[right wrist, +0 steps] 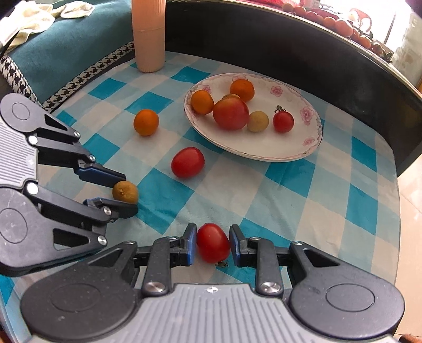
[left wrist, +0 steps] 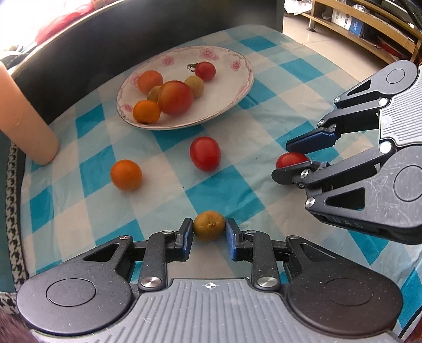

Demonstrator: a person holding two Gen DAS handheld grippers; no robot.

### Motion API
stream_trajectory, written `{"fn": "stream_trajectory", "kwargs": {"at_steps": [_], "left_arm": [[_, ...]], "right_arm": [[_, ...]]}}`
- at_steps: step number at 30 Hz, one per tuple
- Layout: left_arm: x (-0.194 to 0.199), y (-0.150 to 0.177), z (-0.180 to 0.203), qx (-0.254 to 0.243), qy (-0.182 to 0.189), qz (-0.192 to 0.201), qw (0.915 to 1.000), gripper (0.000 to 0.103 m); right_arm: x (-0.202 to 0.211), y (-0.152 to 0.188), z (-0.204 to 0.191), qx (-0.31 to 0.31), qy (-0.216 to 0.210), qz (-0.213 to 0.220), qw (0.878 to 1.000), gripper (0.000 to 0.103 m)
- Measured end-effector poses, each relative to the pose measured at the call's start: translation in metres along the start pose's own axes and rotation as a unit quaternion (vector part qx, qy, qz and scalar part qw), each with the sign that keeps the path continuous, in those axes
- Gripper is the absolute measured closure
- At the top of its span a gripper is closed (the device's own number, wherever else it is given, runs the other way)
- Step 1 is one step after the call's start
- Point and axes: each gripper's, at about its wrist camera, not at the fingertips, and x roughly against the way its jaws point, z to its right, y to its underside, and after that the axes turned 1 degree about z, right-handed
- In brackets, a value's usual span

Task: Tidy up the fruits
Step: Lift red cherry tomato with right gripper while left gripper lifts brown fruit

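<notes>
Left gripper (left wrist: 209, 232) pinches a small, firm brownish fruit (left wrist: 209, 225); right gripper (right wrist: 213, 244) brackets a soft, slippery red tomato (right wrist: 213, 242) across its middle, near the plate (right wrist: 311, 150).

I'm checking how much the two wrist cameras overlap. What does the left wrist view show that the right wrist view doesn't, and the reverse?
Only the left wrist view shows the wooden shelving at upper right.

Only the right wrist view shows the cream cloth on the teal cushion and the stem end of the red tomato between the right claw fingers.

Both show the flowered plate of fruit, the loose orange fruit, the loose red tomato, the peach cylinder, the checked cloth, and the left claw around the brownish fruit.
</notes>
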Motion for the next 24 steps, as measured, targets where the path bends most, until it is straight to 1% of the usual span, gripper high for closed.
{"fn": "stream_trajectory", "kwargs": {"at_steps": [4,7,24], "left_arm": [[0.0005,-0.0002,-0.0002,-0.001,0.001,0.0,1.0,0.068],[0.0001,-0.001,0.0004,-0.005,0.0,0.0,1.0,0.068],[0.001,-0.0037,0.0051,-0.026,-0.006,0.0,0.9996,0.068]], "right_arm": [[-0.0011,0.0002,-0.0033,0.01,0.004,-0.001,1.0,0.06],[-0.0053,0.0013,-0.0042,0.016,0.016,-0.007,1.0,0.059],[-0.0065,-0.001,-0.0023,0.015,0.014,-0.009,1.0,0.06]]}}
